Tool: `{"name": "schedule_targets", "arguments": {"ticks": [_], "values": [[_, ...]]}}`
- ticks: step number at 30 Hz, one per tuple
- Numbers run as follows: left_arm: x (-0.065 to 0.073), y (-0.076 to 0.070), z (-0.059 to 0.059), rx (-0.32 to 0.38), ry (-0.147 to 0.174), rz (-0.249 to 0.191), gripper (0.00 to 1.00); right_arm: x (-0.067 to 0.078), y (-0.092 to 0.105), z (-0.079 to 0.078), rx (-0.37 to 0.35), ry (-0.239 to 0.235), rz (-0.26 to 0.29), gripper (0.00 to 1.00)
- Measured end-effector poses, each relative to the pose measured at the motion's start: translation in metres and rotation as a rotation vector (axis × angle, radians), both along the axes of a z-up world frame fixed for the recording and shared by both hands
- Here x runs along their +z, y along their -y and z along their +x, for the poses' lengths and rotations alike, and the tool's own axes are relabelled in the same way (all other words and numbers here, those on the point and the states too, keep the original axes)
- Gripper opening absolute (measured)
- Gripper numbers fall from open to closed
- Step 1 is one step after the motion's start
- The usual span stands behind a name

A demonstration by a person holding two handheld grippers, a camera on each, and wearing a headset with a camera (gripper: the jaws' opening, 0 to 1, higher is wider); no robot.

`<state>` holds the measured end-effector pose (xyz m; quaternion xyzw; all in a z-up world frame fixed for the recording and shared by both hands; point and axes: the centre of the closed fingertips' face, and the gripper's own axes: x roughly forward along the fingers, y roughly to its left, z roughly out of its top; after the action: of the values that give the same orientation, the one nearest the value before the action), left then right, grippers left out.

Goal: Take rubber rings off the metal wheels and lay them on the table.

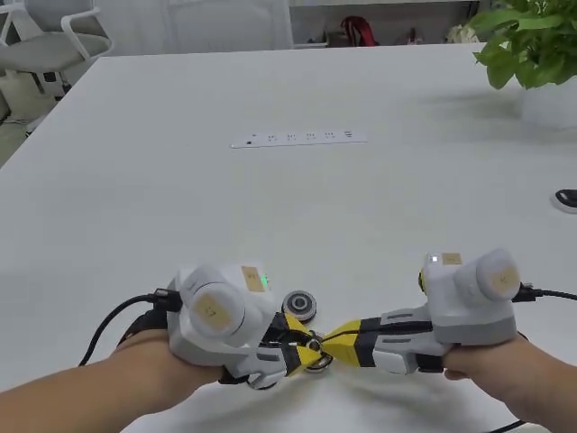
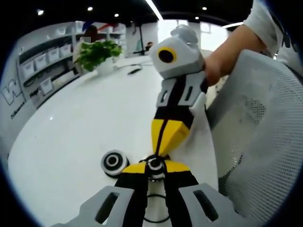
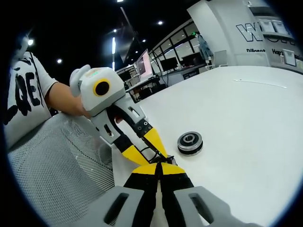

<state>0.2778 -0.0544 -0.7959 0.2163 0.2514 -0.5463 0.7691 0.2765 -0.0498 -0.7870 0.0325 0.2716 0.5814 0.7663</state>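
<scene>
My two grippers meet tip to tip near the table's front edge. The left gripper [image 1: 305, 350] [image 2: 154, 166] is shut on a small metal wheel [image 2: 154, 164] [image 1: 312, 344]. The right gripper [image 1: 319, 344] [image 3: 159, 165] has its yellow jaws pressed together at that wheel's rim, apparently pinching its thin black rubber ring [image 2: 156, 208], which loops back between the left jaws. Just beyond the tips, a second metal wheel with a black rubber ring [image 1: 299, 305] [image 2: 114, 162] [image 3: 190, 142] lies flat on the table, untouched.
The white table [image 1: 270, 207] carries a white power strip [image 1: 298, 138] at its middle and a potted plant [image 1: 532, 41] at the far right. A small black object [image 1: 568, 198] lies at the right edge. A mesh chair [image 2: 265, 118] stands behind the grippers.
</scene>
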Motion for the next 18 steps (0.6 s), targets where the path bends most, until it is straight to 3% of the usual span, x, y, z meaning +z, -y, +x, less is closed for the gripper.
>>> {"name": "schedule_targets", "arguments": {"ticks": [18], "values": [[-0.0003, 0.0002, 0.0004, -0.001, -0.002, -0.004, 0.12, 0.0048, 0.0006, 0.0024, -0.028, -0.034, 0.044, 0.0]]}}
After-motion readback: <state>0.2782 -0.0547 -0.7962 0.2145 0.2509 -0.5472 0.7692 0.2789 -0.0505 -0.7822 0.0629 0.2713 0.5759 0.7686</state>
